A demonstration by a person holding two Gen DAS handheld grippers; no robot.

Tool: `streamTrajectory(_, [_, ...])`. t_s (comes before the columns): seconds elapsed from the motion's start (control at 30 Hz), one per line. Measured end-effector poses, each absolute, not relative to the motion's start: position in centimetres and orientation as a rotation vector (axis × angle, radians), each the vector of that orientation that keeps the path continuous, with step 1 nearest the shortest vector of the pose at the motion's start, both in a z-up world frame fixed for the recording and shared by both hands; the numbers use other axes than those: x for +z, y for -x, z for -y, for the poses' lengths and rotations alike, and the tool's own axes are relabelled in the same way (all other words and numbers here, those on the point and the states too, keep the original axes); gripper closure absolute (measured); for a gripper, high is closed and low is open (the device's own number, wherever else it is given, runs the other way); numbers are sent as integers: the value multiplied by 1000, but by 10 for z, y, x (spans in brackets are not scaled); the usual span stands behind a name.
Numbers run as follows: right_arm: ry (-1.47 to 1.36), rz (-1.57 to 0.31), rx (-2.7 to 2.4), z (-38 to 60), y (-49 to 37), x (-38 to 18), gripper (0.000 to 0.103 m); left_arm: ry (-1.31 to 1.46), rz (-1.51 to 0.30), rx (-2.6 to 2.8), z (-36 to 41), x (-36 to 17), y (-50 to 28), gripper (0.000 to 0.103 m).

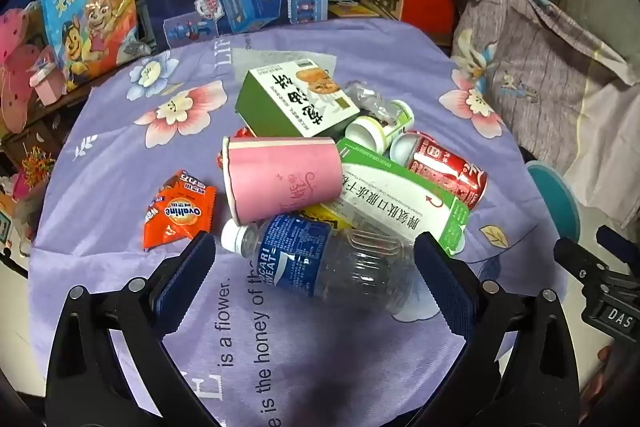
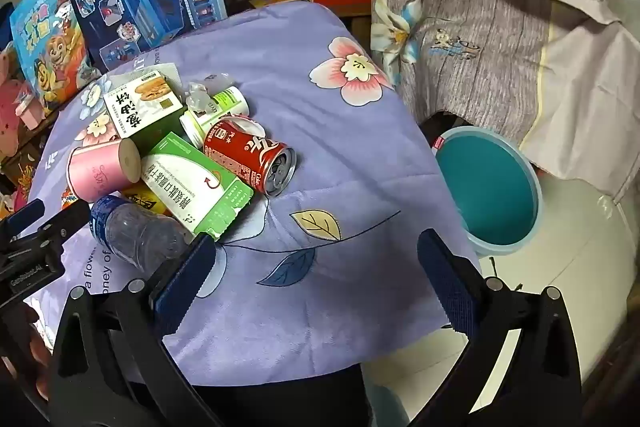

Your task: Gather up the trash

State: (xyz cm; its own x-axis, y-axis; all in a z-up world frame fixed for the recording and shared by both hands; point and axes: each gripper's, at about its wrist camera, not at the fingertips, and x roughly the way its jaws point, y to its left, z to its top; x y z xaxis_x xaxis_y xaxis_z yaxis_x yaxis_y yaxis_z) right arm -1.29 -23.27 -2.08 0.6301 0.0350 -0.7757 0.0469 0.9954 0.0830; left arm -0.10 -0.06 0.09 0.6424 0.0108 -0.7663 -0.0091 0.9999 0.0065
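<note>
Trash pile (image 1: pixel 340 171) mid-table | teal bin (image 2: pixel 490 189) beside table edge | both jaws apart, empty

Open left tongs (image 1: pixel 314 273) above plastic bottle (image 1: pixel 320 259)

Two close wrist views angled down, left and right, sharing the trash pile (image 1: pixel 340 167) on the table (image 2: pixel 340 107).

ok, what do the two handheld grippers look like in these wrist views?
Both match: the left gripper and right gripper have black linkage arms with silver pivot pins, and flat fingers faced with dark blue ribbed pads. Seen from its partner's camera, each gripper's black body carries a white-lettered label, only partly readable. No cables or sleeves visible.
</note>
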Motion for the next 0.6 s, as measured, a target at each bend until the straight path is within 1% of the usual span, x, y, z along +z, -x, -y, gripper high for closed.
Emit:
streamTrajectory(0.27, [-110,-887,6,234,14,-17,6,4,-873,6,1,0,1,4])
streamTrajectory(0.37, [-119,-884,-7,241,19,-16,6,17,-878,7,3,13,4,4])
streamTrajectory(0.6, [-126,-881,-14,239,16,-14,6,38,-892,10,-5,12,3,4])
